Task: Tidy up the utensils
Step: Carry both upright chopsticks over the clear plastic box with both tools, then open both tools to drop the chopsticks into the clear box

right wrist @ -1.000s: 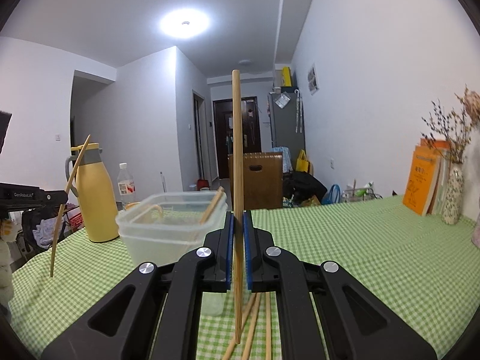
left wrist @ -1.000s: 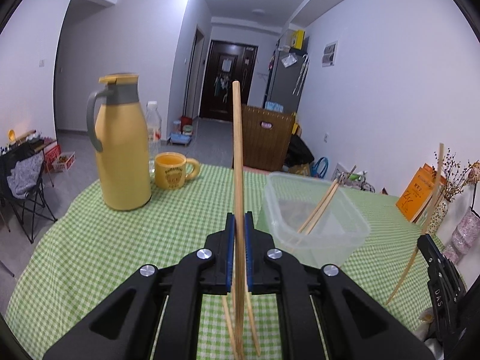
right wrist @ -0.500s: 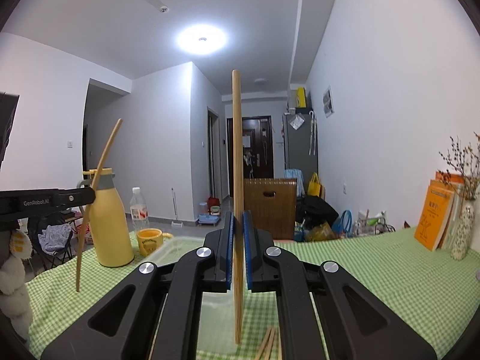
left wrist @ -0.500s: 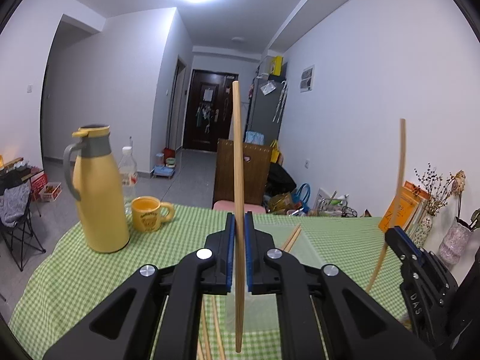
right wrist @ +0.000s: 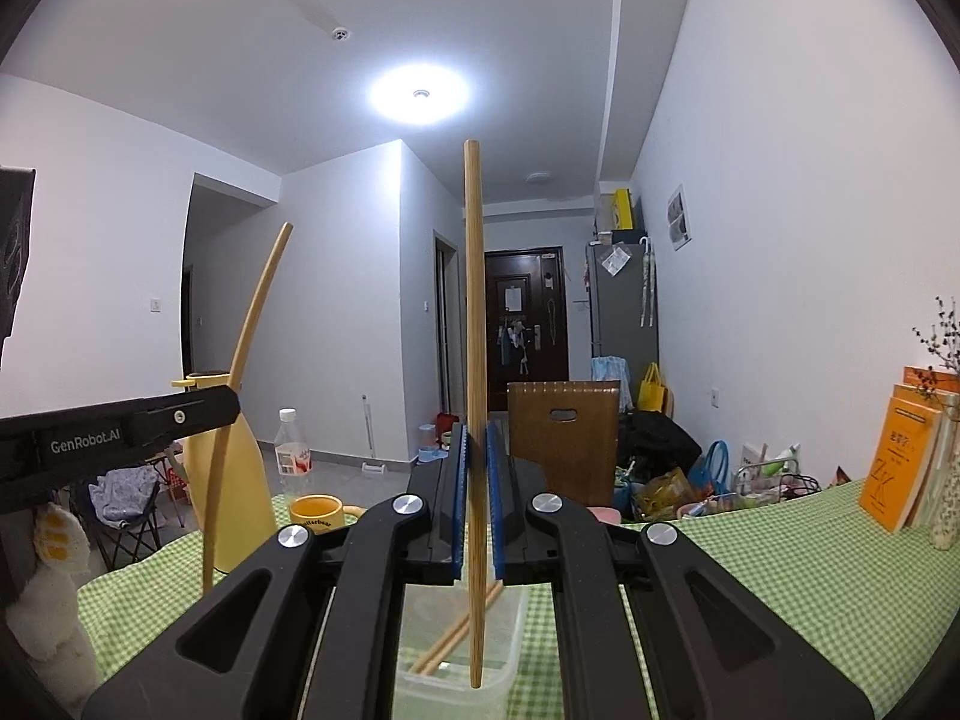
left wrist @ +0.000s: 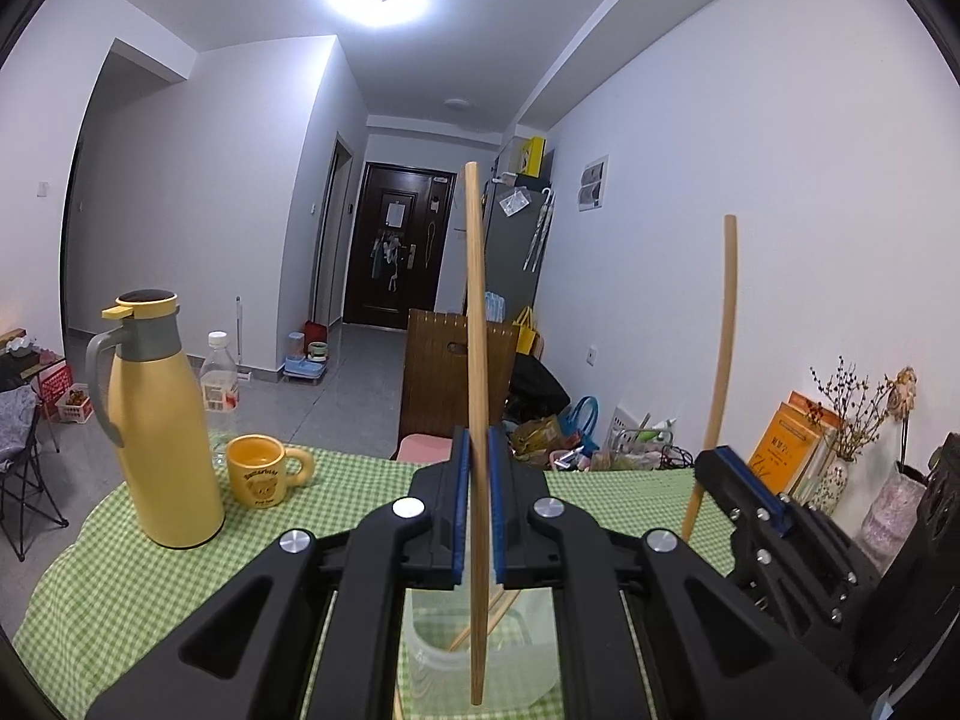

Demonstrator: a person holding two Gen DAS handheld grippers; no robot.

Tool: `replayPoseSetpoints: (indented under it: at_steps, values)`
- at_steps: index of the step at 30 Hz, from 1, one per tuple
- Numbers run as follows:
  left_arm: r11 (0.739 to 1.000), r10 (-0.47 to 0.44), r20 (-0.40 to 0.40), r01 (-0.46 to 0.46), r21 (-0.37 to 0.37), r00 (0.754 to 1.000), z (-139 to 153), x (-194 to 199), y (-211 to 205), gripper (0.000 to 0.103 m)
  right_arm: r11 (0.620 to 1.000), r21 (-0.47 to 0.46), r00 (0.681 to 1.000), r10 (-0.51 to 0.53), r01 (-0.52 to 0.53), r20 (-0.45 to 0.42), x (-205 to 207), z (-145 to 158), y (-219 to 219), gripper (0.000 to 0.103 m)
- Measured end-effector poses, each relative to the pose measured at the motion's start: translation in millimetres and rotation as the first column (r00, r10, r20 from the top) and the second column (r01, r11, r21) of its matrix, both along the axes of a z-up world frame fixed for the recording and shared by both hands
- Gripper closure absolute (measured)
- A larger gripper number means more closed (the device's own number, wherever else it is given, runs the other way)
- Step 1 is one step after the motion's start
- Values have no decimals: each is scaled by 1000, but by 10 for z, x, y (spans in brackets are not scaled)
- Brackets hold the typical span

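The tabletop [left wrist: 138,588] carries a flask [left wrist: 162,420], a mug [left wrist: 261,471] and a clear tub [right wrist: 462,648] with chopsticks already inside. The left gripper [left wrist: 477,516] is clamped on an upright chopstick [left wrist: 477,360]; the right gripper [right wrist: 474,504] likewise pinches its own stick [right wrist: 474,330]. Both sticks stand vertical, lower tips hanging just above the tub, so each probably needs only lowering and letting go.

My right gripper [right wrist: 474,504] clamps an upright chopstick [right wrist: 473,330] above the clear container [right wrist: 510,636] holding other chopsticks [right wrist: 456,639].
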State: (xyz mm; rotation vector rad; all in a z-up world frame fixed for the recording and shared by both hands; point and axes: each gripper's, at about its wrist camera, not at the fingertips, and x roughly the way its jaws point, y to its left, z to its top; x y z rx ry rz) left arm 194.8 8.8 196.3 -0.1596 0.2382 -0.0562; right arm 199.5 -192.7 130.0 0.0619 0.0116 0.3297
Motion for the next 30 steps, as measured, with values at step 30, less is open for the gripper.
replayPoseSetpoints:
  at_steps: [30]
  values:
    - [998,-28,-126,35,58,992,-899,1133,45,99,996,-29,971,81,-89,-225,763,-597,248,96]
